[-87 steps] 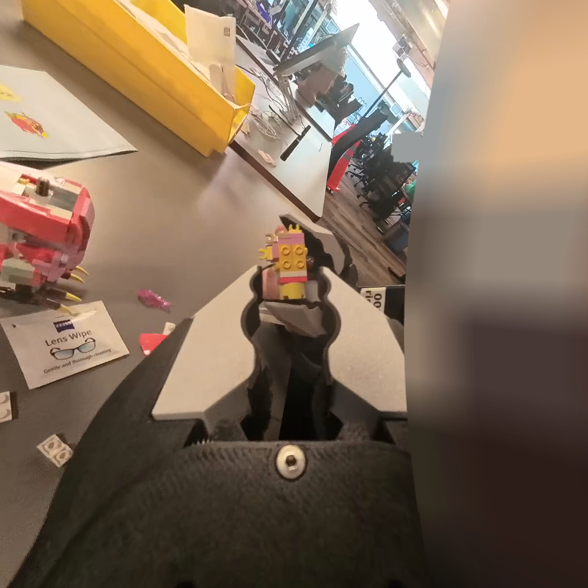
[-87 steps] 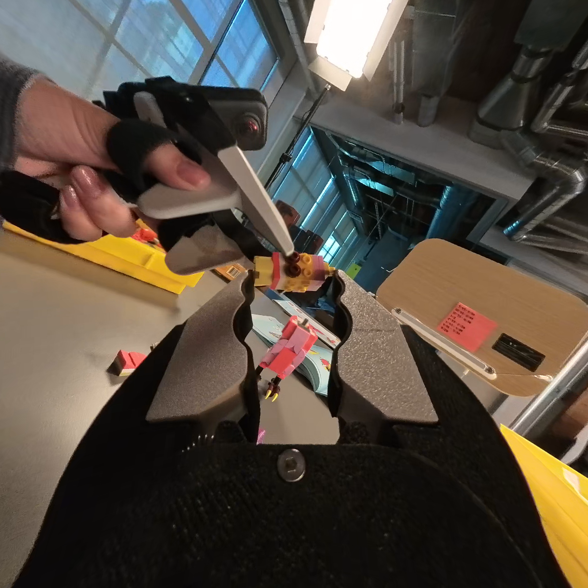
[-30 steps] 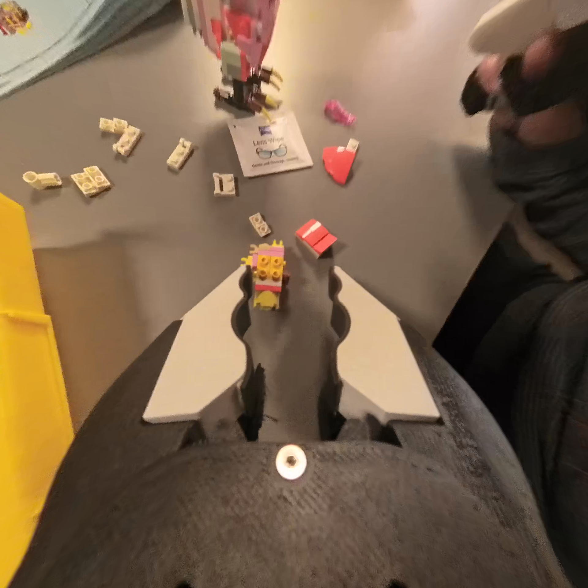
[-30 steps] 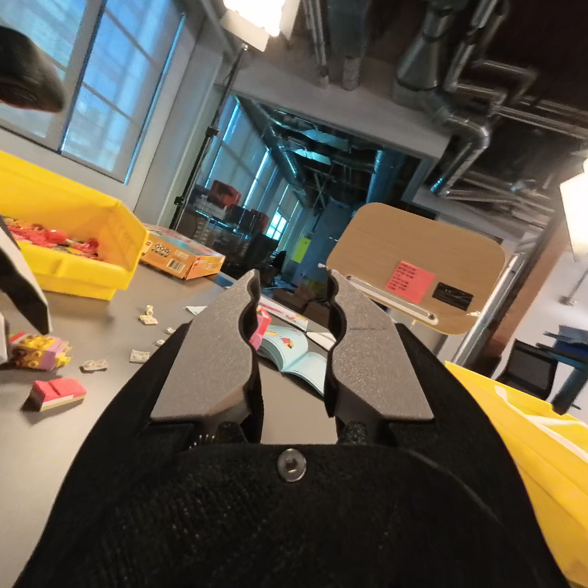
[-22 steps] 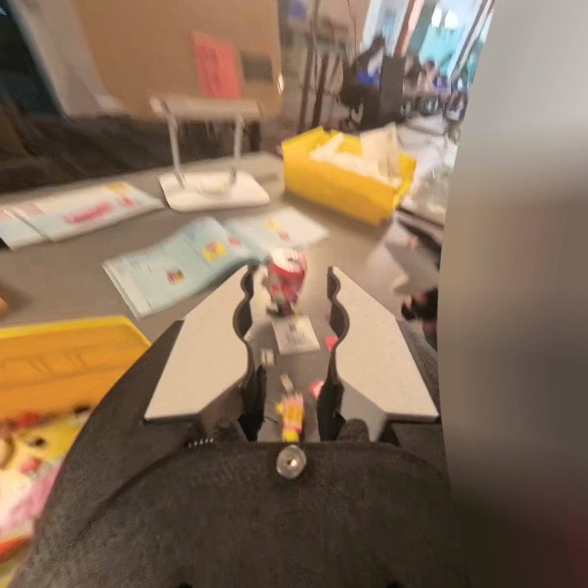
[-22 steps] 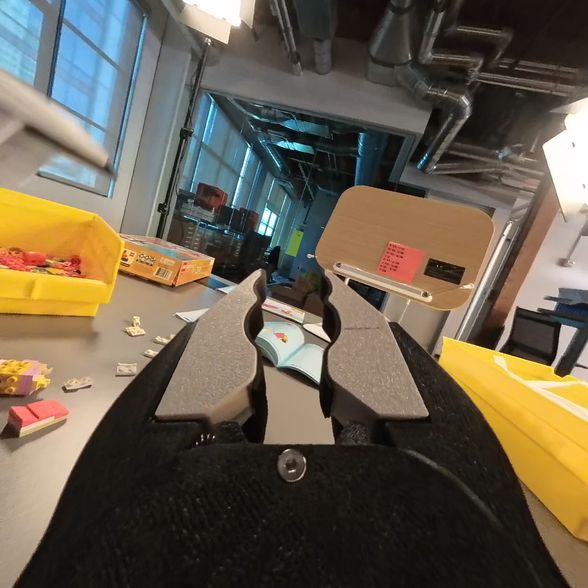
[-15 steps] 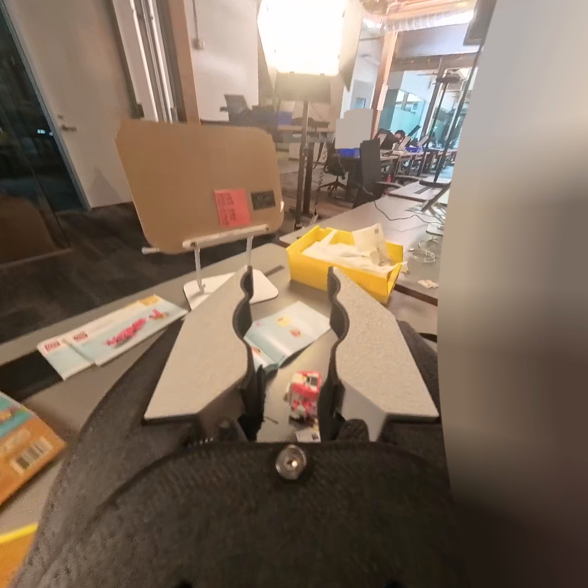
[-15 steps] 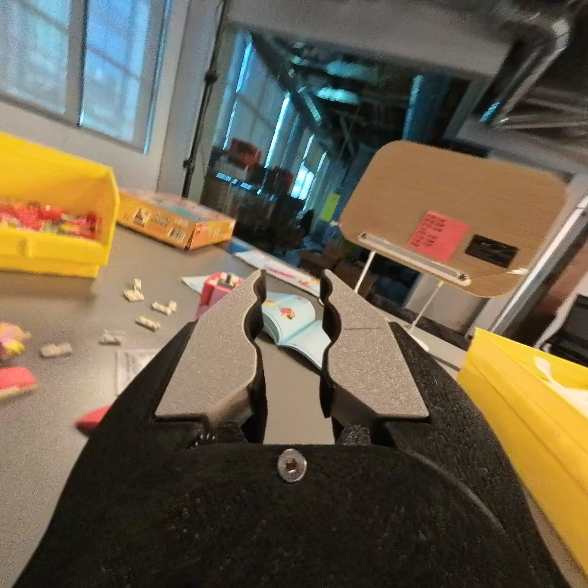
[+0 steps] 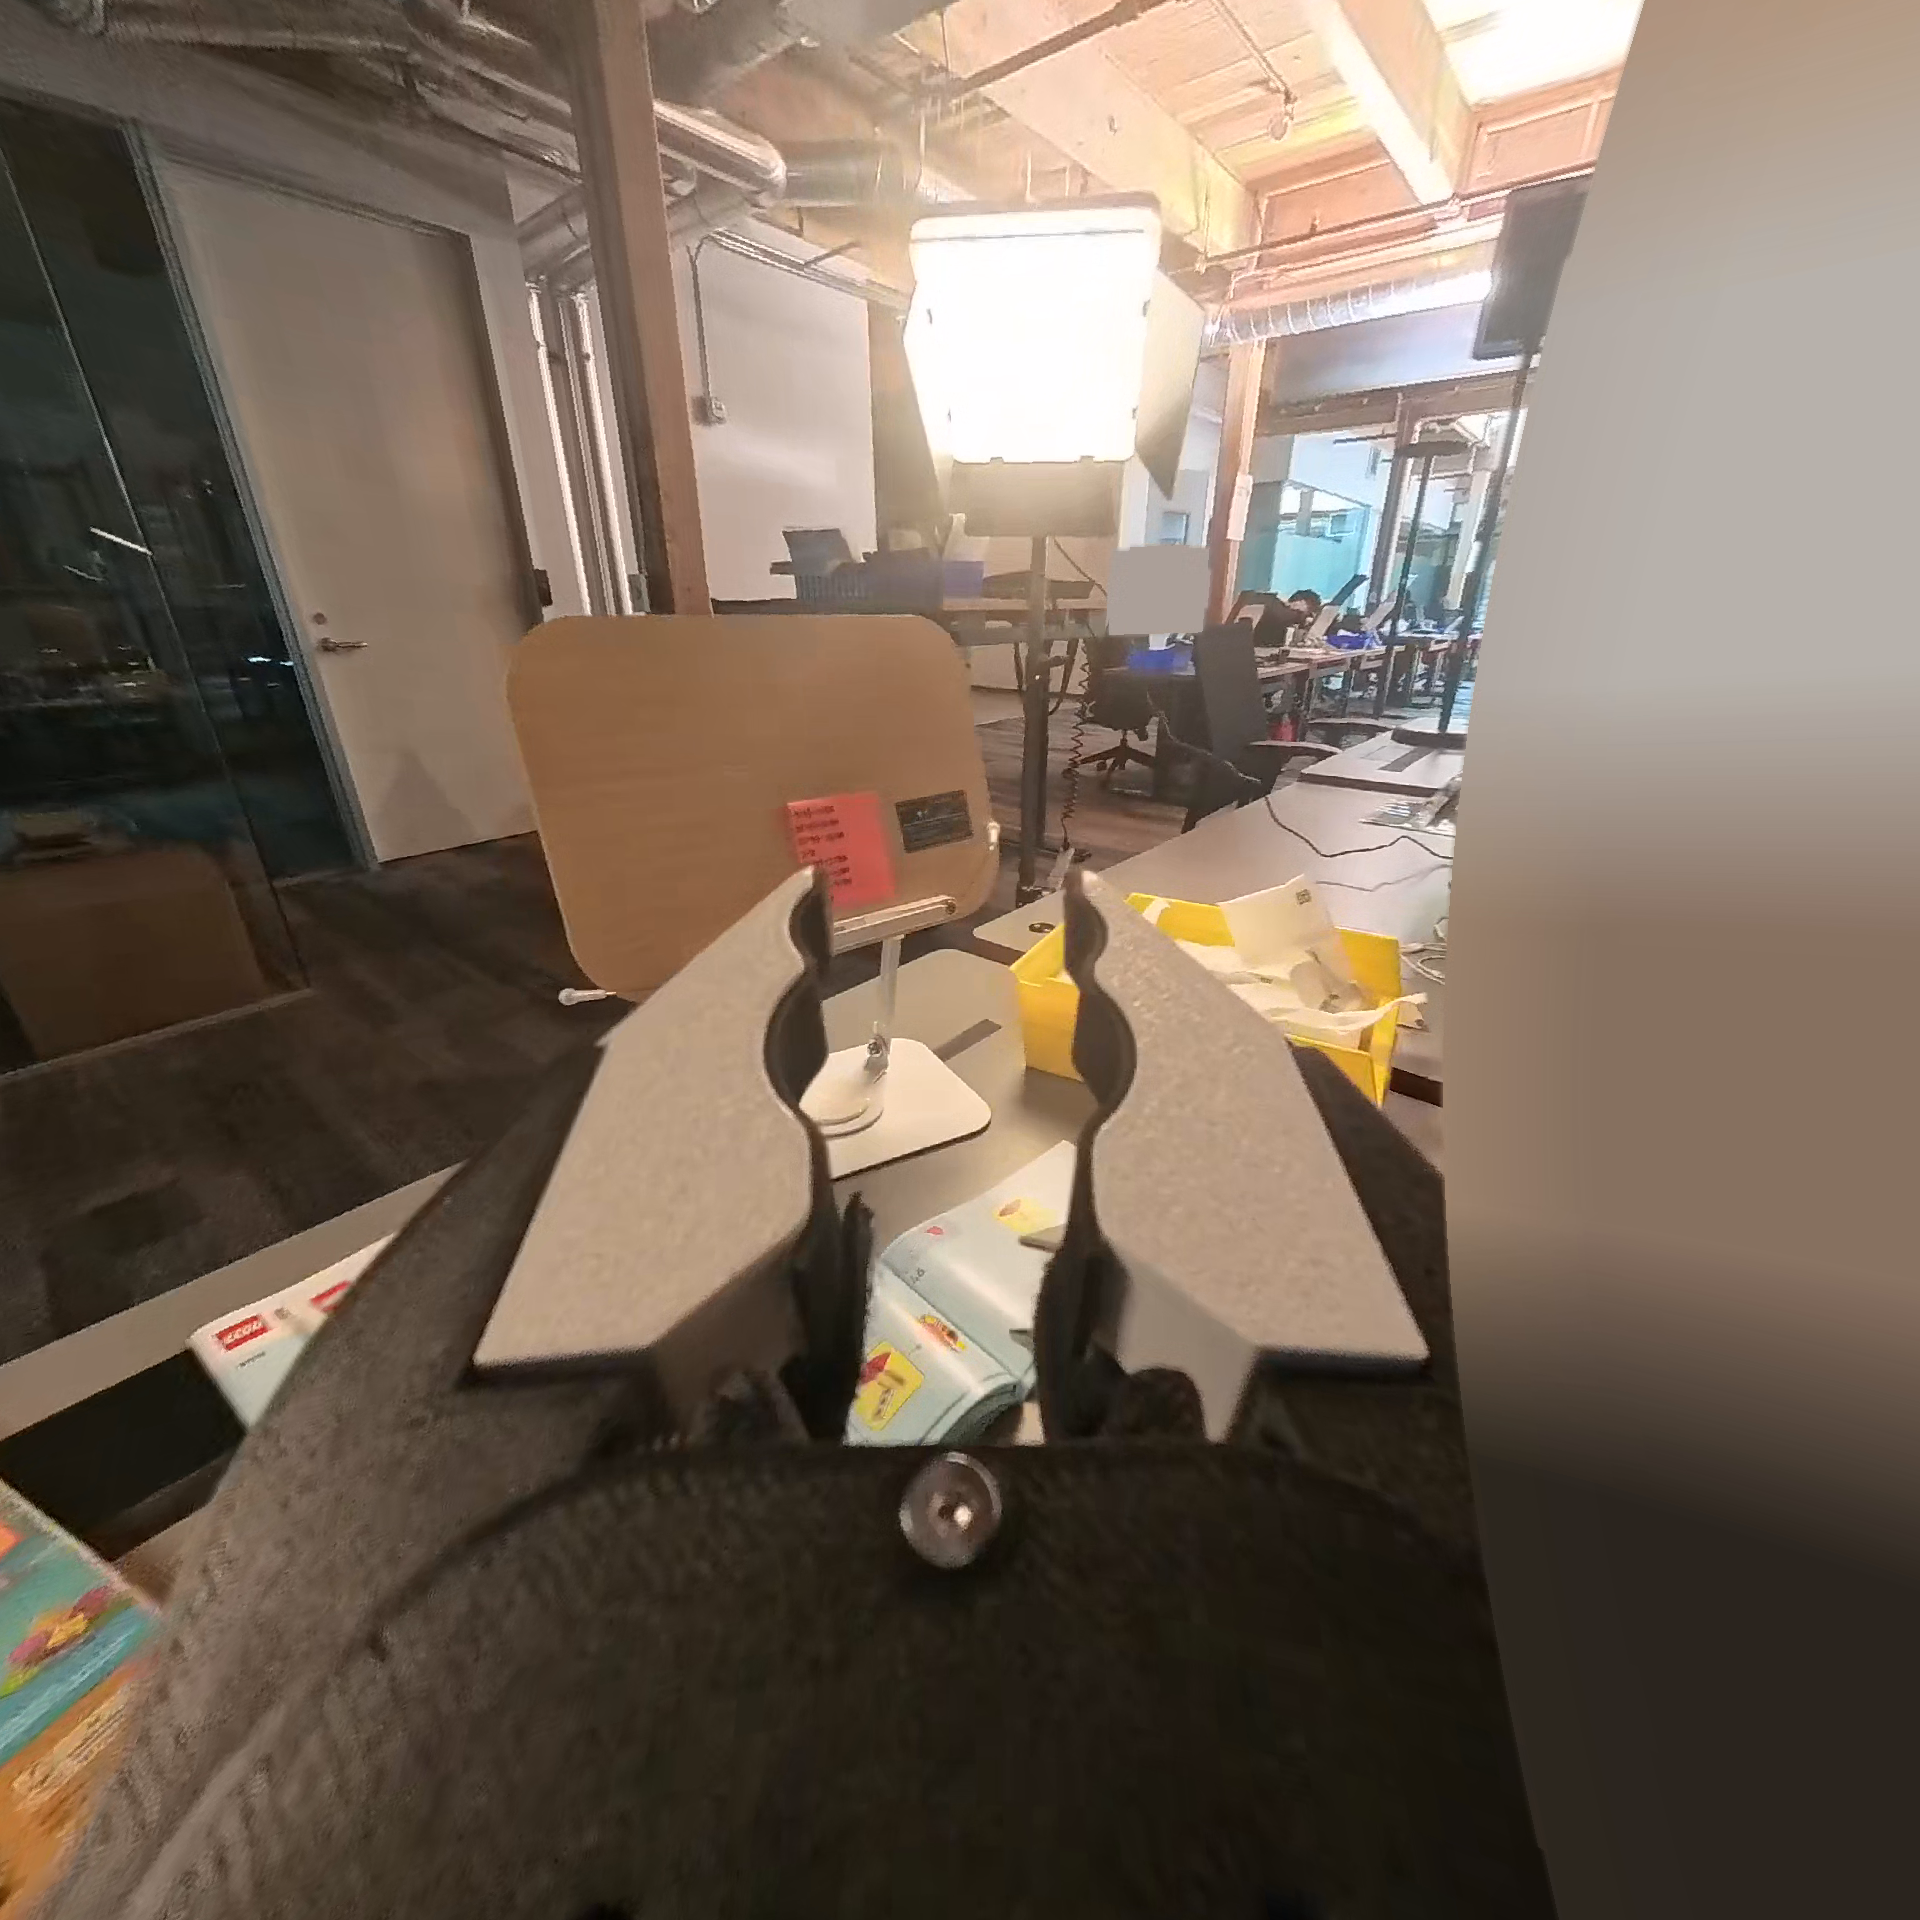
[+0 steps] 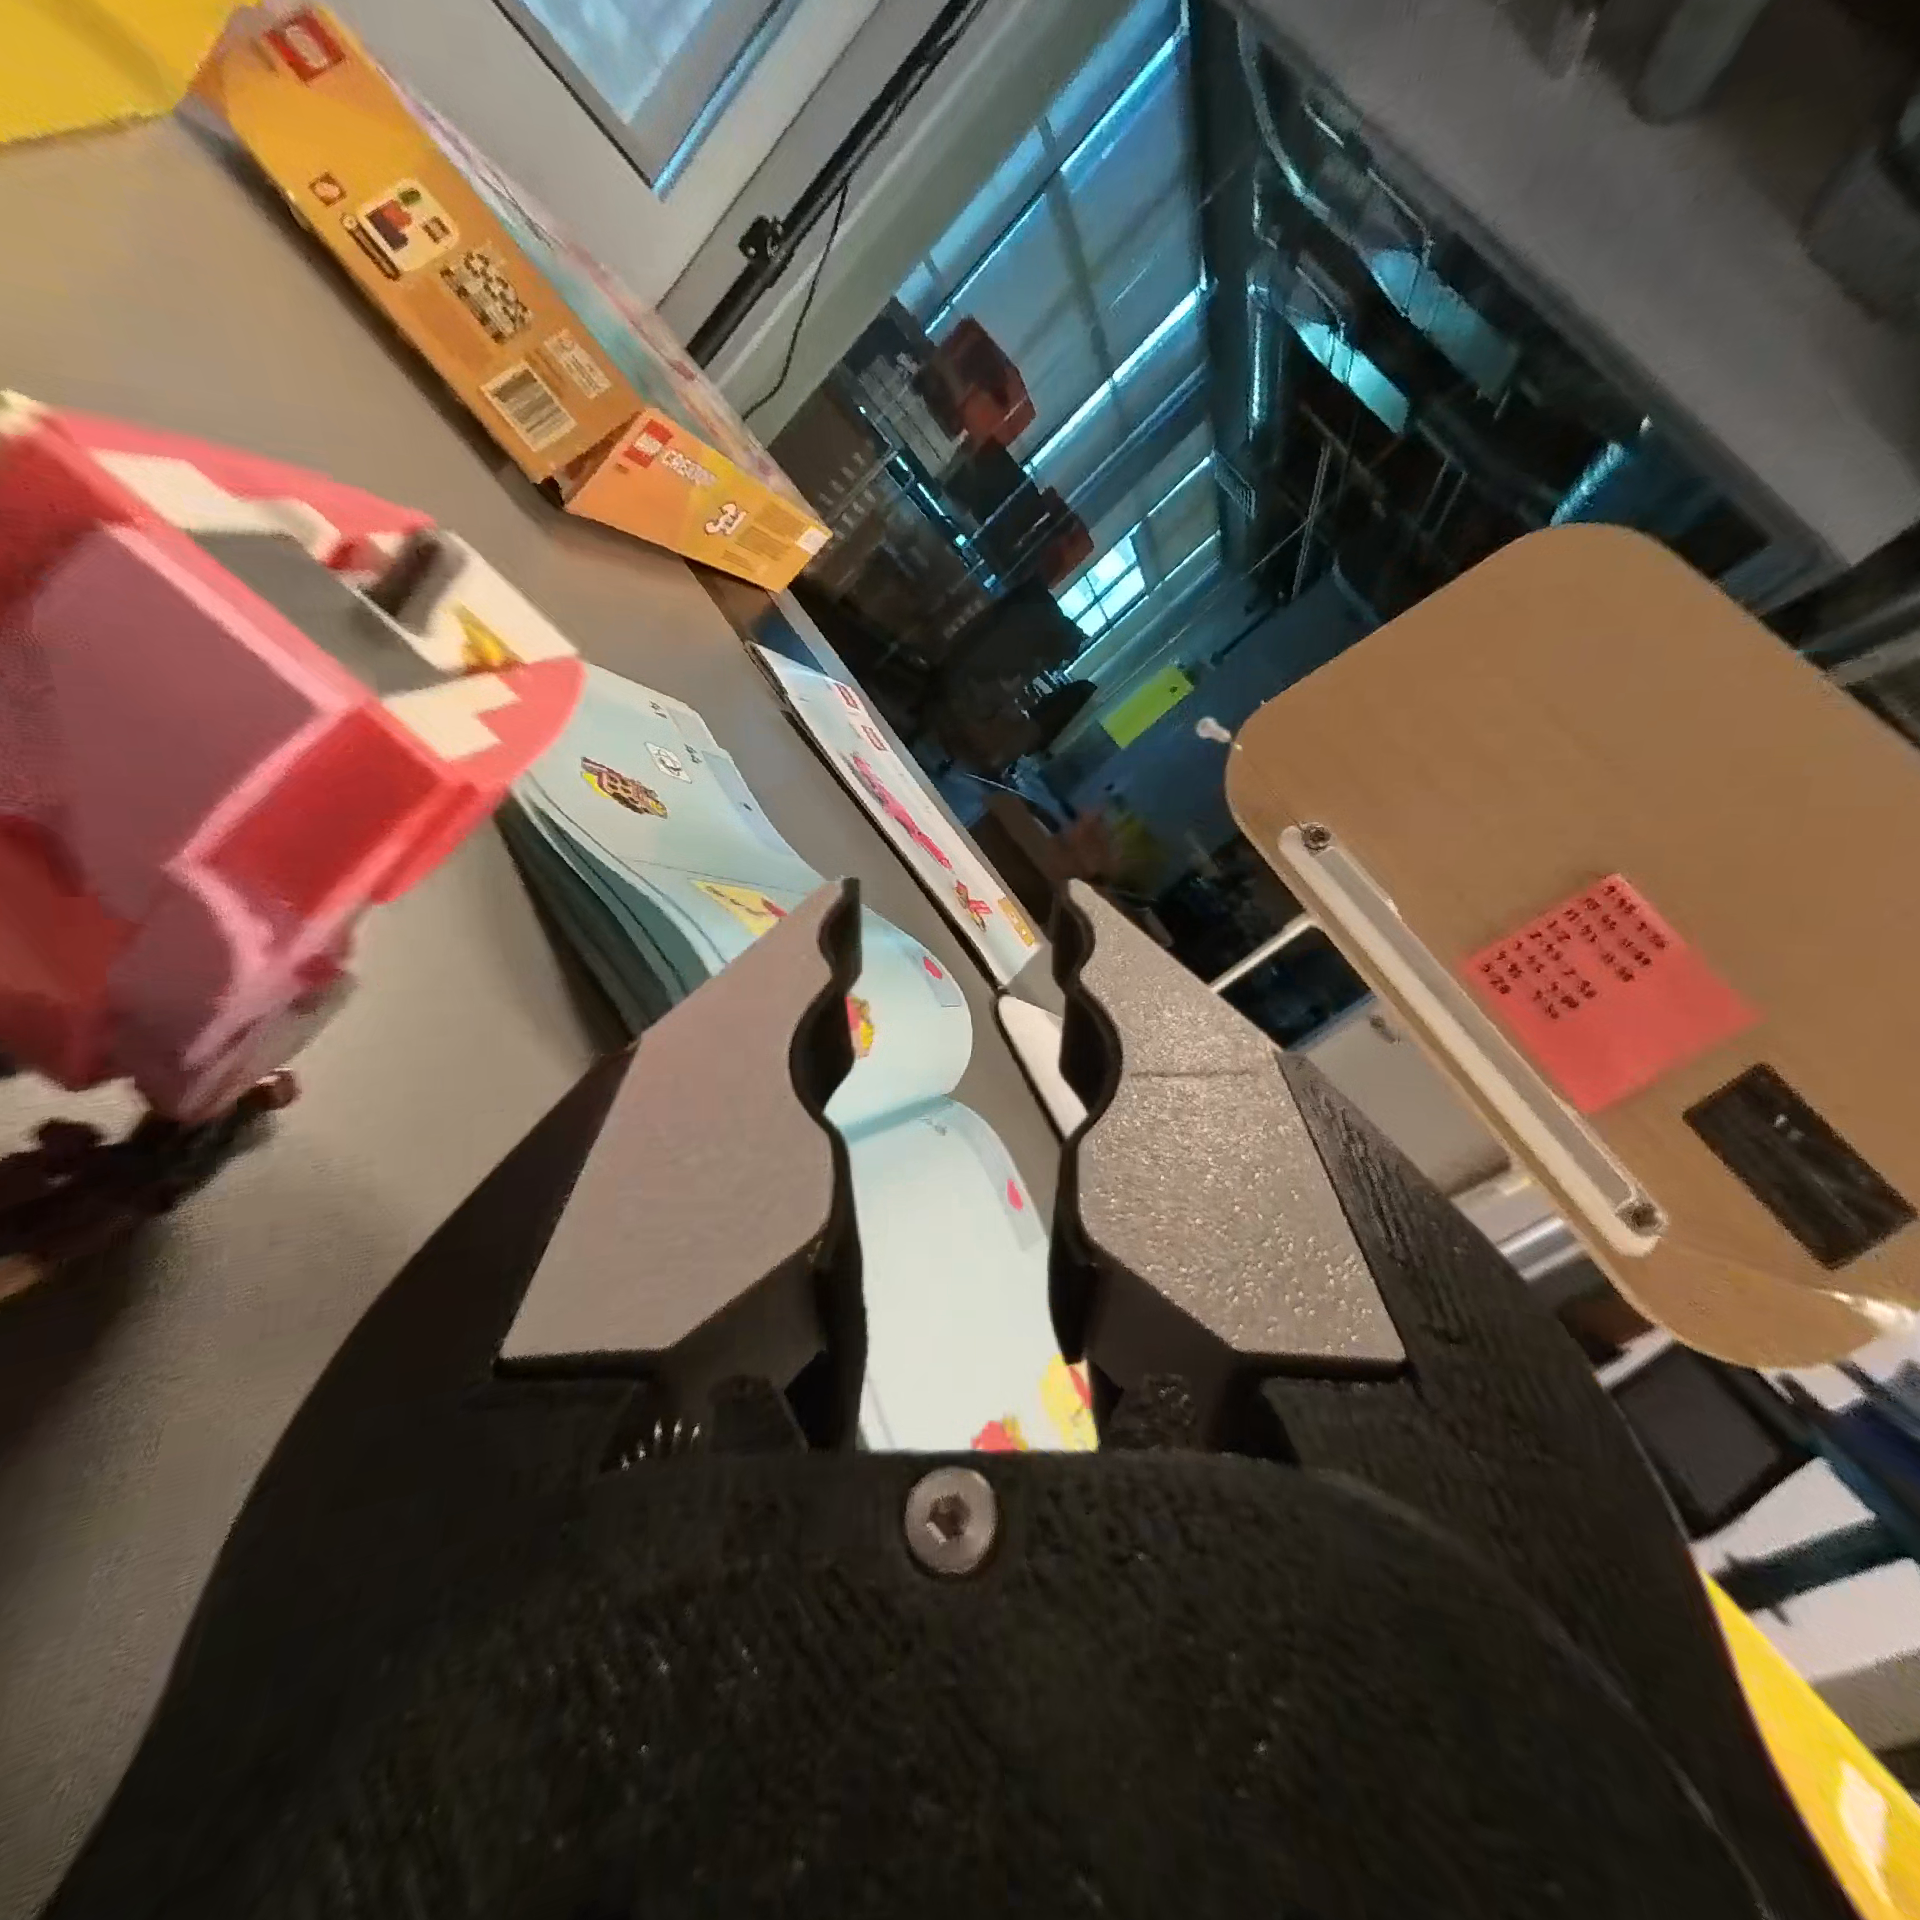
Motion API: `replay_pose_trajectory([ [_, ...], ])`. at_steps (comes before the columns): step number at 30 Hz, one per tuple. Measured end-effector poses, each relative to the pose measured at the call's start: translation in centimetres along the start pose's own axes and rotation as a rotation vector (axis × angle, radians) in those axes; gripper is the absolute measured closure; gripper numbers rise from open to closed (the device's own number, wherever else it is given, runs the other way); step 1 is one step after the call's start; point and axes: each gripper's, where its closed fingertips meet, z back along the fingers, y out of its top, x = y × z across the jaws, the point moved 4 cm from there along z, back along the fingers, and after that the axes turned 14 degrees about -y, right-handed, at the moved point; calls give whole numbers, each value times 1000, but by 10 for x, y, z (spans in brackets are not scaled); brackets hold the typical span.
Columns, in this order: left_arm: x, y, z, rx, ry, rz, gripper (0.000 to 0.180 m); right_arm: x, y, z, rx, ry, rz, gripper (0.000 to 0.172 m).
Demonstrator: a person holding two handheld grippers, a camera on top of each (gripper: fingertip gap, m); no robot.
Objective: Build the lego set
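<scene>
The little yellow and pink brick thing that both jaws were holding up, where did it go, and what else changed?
It was let go: first both grippers held it in the air, then the left one alone set it on the table. Now it is out of sight. The left gripper tilted up toward the wooden board stand; the right gripper swung toward the red brick model. Both jaws are open, holding nothing.

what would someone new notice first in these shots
In the right wrist view, a big red and pink brick model looms at the left, beside an open pale blue booklet. In the left wrist view, a bright light panel glows behind a wooden board on a stand.
</scene>
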Motion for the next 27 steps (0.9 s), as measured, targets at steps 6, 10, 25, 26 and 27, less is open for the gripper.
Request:
replay_pose_trajectory([
  [6,-8,-14,-17,-27,-2,39,127,12,-11,-8,-18,-52,36,153],
  [10,-16,-12,-15,2,99,-75,128,3,-7,-1,3,43,9,149],
  [25,-33,-21,-8,-83,225,-140,132,-24,-32,-5,-250,190,91,144],
  [26,-33,-21,-8,-81,221,-136,132,-21,-34,-5,-264,166,92,146],
  [27,-32,-21,-8,-78,215,-132,132,-18,-36,-4,-283,138,92,147],
])
